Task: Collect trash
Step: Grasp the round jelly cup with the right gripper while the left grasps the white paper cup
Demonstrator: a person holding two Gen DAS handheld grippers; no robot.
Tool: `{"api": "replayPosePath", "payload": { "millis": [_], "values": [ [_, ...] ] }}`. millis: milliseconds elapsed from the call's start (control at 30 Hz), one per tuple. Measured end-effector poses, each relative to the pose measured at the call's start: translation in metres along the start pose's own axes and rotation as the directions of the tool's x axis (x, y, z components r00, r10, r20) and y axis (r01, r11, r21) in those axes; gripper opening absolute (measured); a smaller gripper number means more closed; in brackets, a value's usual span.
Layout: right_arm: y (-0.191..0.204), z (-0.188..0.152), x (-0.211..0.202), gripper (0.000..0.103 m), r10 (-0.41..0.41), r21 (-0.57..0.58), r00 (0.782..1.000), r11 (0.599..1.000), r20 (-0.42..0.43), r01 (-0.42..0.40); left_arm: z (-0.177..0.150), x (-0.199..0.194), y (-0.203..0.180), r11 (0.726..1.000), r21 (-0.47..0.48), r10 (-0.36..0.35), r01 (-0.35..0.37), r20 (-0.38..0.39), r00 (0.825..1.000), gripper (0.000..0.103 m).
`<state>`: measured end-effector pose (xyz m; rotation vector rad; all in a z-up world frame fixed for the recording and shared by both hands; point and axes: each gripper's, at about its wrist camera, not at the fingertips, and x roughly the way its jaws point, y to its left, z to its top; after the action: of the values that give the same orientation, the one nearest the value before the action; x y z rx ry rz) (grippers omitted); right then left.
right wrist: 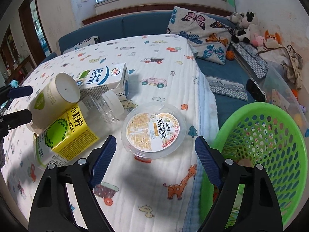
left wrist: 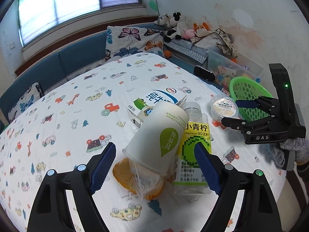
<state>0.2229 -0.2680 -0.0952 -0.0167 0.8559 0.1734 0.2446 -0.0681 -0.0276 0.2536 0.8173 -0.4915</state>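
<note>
centrally, printed blanket (right wrist: 173, 73); green basket (right wrist: 260, 145) lower right of the right view. juice bottle (left wrist: 195, 150), paper cup (left wrist: 160, 135), jelly cup (right wrist: 153, 129) mid-frame. left gripper (left wrist: 155, 166), right gripper (right wrist: 155, 154) both spread wide, holding nothing.

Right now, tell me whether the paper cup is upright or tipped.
Tipped: the paper cup lies on its side, leaning on the yellow-labelled bottle, its base showing.
</note>
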Motion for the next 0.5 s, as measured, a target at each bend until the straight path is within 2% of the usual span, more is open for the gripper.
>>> {"api": "replayPosePath", "payload": {
  "millis": [500],
  "values": [
    [0.002,0.008,0.016,0.071,-0.004,-0.002,1.0,1.0,-0.023,0.004,0.014,0.037,-0.001,0.996,0.083,-0.035,0.041,-0.072,0.997,0.08]
  ]
}}
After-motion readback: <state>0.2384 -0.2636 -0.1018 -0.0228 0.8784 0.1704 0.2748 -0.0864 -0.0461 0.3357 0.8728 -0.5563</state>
